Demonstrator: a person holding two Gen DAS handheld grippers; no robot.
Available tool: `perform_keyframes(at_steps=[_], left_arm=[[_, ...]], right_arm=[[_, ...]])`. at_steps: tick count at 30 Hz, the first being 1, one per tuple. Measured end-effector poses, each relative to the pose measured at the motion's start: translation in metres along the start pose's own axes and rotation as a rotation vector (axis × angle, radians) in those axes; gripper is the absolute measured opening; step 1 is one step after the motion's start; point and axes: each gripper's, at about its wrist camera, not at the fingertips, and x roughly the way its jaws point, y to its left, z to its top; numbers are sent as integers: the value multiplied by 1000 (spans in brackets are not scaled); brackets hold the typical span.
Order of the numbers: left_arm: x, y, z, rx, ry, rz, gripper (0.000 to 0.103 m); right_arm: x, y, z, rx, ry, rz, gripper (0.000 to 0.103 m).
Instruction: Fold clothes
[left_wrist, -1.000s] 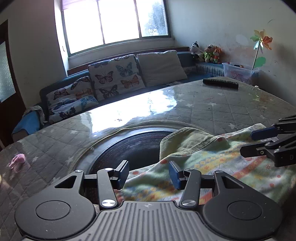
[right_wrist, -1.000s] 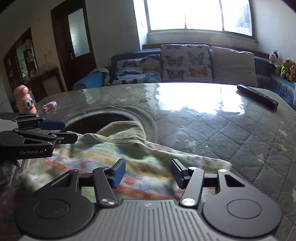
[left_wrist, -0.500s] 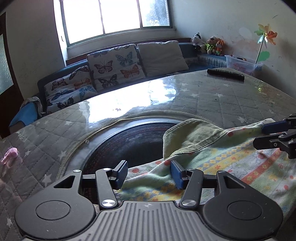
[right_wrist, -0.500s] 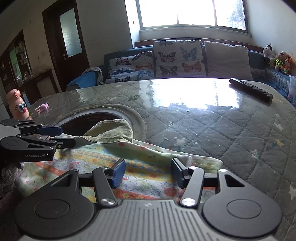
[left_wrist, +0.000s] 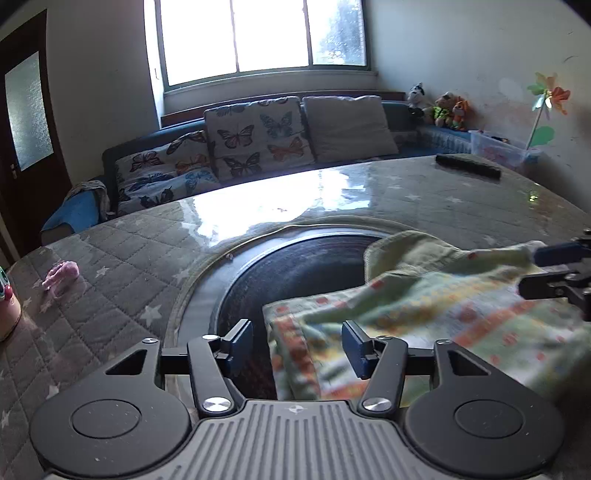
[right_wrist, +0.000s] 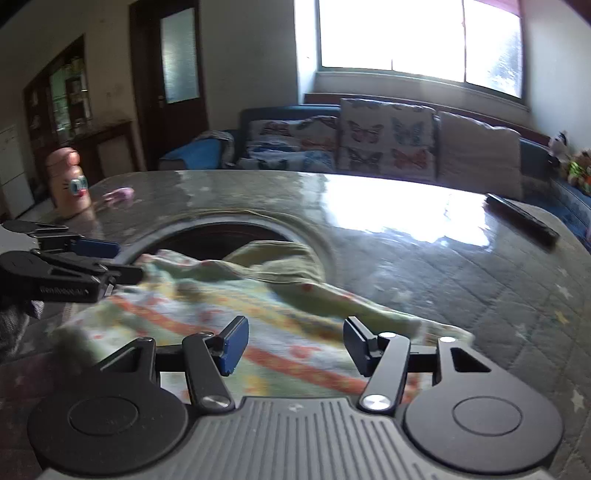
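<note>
Two fisheye cameras ride low over a quilted table (left_wrist: 424, 192), each looking forward along its own gripper toward the sofa (left_wrist: 258, 144) and window (left_wrist: 258, 37) at the far wall. The left gripper (left_wrist: 297, 345) view sits close above the near-left edge of a patterned garment (left_wrist: 443, 314); the right gripper (right_wrist: 295, 345) view hovers close over its right side. Both share the garment, the table's dark round inset (right_wrist: 221, 236), a remote (right_wrist: 521, 218), and each other's fingers at frame edge.

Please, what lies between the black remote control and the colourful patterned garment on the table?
Only bare quilted grey table cover under a glossy sheet separates the black remote control from the colourful patterned garment; the right wrist view shows it best.
</note>
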Motion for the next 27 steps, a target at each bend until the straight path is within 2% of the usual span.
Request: perform_keyframes(at_steps=[4,8,11,17,22,27], left_arm=[[-27,-11,-15,39,-29,-27,67],[-40,-15,-29,65,-31,-14,67],[-41,-10,-37,48,-14,-1,67],[-39,-3,-45,13,5,-5,68],[-42,2,-42,-20,-3,2,67],[-38,10,-46,-53,16,2,67]], right_arm=[[-4,31,-1,-67,-9,55,59],[-2,70,-6,-203,-22,78,59],[3,91,-10,-274,-17,100,59],[11,112,-17,-328,-4,121,59],[5,113,-13,-334,-21,125,59],[10,116,-17,-346,0,134,59]])
